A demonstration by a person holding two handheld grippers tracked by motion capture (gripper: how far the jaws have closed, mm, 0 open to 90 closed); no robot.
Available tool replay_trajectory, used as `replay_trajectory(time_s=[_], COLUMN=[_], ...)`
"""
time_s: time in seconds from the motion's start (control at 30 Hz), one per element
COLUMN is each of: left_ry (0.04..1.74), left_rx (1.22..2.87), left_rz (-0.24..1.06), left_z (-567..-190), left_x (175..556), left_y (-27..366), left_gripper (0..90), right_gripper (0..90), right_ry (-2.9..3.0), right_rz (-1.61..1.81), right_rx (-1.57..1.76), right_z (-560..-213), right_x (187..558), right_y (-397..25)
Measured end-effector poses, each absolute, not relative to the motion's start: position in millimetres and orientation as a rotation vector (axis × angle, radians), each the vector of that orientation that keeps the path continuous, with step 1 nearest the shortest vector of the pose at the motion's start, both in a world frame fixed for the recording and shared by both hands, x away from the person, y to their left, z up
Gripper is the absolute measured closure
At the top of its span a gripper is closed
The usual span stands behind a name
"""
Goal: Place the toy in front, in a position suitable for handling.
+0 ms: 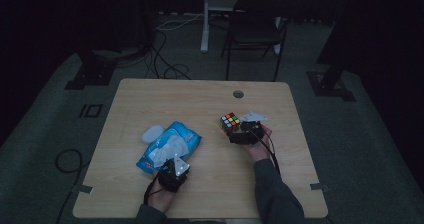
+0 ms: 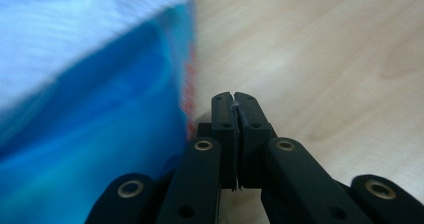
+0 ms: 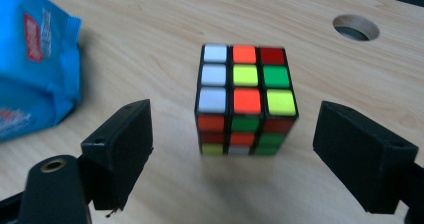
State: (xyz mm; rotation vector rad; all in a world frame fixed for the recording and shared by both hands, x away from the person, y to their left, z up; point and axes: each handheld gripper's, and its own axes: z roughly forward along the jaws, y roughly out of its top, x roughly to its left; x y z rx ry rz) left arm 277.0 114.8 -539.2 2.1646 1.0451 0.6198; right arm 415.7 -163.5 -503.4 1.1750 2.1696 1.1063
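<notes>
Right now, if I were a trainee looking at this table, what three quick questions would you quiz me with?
1. True or false: the right gripper has its jaws spread wide, one on each side of the puzzle cube.
2. Which stands shut? A) left gripper B) right gripper
3. Fill in: beside the left gripper lies a blue ____ on the wooden table.

Key: 1 true. 2 A. 3 wipes pack.
</notes>
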Motion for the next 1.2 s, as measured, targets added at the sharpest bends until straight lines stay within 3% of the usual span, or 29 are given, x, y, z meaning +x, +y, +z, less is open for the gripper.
replay_trajectory(time_s=[0.37, 0.9, 1.2], left_ry=[1.104, 1.227, 1.153], left_rx=[2.153, 2.063, 2.095], left_rz=[0.687, 0.682, 0.659], left_z=[-540.1, -540.5, -536.6], left_x=[295.0, 328.1, 320.7], left_y=[104.3, 112.5, 111.5], left_gripper=[90.0, 90.0, 77.2], right_gripper=[20.5, 30.8, 33.7], right_ry=[2.205, 2.257, 2.267], right_rz=[1.039, 1.031, 1.026], right_rx=[1.18, 1.193, 1.187], right_z=[-512.4, -524.5, -524.6], right_x=[452.7, 465.4, 467.2], right_y=[-147.4, -146.4, -146.6])
